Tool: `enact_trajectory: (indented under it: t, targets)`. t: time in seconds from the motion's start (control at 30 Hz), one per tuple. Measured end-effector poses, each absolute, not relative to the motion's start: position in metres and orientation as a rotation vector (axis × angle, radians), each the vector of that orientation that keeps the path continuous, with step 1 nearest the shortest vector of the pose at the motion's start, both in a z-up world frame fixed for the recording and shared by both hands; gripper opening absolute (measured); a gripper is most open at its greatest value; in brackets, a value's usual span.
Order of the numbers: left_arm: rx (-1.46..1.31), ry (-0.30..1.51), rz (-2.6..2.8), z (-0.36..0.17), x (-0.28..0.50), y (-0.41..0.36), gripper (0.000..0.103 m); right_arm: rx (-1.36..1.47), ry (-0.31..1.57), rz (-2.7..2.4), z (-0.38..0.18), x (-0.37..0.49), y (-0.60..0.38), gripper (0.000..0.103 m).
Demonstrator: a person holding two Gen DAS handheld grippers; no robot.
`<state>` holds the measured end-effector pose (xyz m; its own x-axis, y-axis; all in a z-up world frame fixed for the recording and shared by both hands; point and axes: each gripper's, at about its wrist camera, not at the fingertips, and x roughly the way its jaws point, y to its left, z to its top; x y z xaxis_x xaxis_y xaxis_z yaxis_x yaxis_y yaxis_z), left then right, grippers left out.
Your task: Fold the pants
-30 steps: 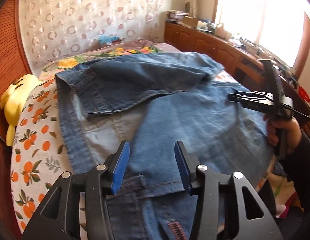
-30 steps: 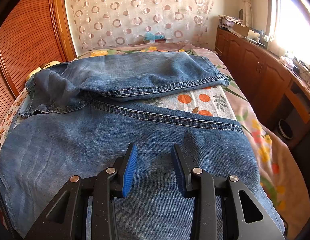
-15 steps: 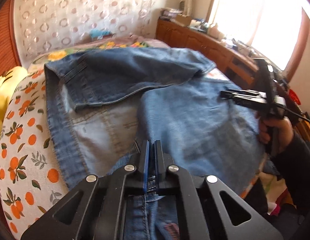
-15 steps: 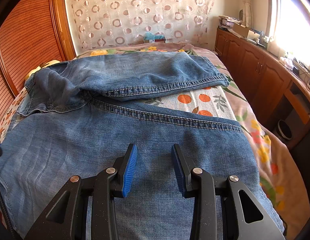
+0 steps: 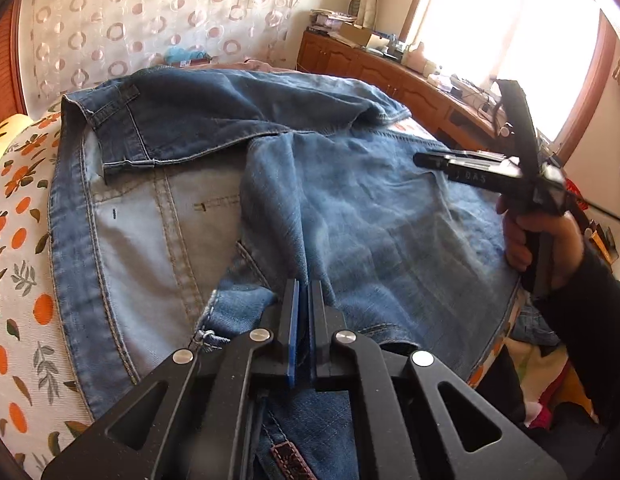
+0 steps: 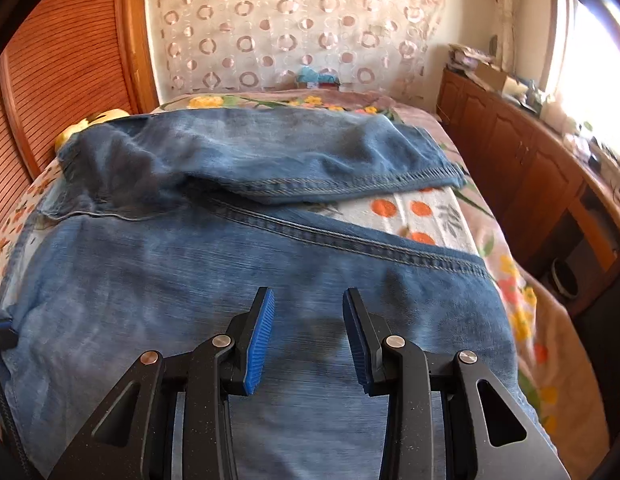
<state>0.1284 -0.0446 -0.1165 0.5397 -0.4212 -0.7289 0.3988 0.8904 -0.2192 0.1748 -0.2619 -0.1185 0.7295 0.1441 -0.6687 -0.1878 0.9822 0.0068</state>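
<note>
A bed point(image 6: 430, 216) fills the room, covered by a white sheet printed with oranges and leaves, with a pink flowered blanket point(image 6: 522, 320) along its window side. Behind it hangs a curtain point(image 6: 293, 24) patterned with rings. A slatted wooden wall point(image 6: 49, 92) stands on one side, and low wooden cabinets point(image 6: 506, 140) cluttered on top run under a bright window point(image 5: 522, 40) on the other.

The letters "DAS" can be read on the right gripper's point(image 5: 434, 159) body in the left wrist view; a brown patch on the denim near the bottom edge is too blurred to read.

The blue jeans point(image 6: 237, 264) lie spread across the bed, 1 leg folded over toward the far side, pale inner fabric and seams showing.

The left gripper point(image 5: 303, 286) has its jaws clamped together on a raised ridge of denim. The right gripper point(image 6: 308, 312), held in a hand point(image 5: 538, 248) with a dark sleeve, hovers over the jeans with jaws partly apart and nothing between them.
</note>
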Motion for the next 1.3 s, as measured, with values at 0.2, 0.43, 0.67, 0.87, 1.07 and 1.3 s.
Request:
enact_trajectory:
  t: [0.2,0.43,0.67,0.87,1.07,1.3]
  targets:
    - [-0.061,0.855,-0.491,-0.119,0.126,-0.040,0.004,-0.015,0.715,0.357,-0.097,0.164,-0.217,0.037]
    - [-0.076,0.830,-0.494,-0.122,0.120,-0.034,0.004,0.033,0.764,0.540,-0.100,0.173,-0.162,0.037]
    - [-0.095,0.814,-0.500,-0.123,0.119,-0.031,0.005,0.082,0.830,0.628,-0.112,0.196,-0.142,0.037]
    - [-0.094,0.806,-0.495,-0.125,0.116,-0.031,0.004,0.104,0.850,0.654,-0.113,0.205,-0.137,0.037]
    - [-0.094,0.802,-0.490,-0.124,0.115,-0.031,0.005,0.064,0.867,0.652,-0.117,0.207,-0.124,0.016]
    - [-0.131,0.783,-0.465,-0.093,0.102,-0.012,0.011,0.045,0.787,0.675,-0.107,0.182,-0.142,0.001]
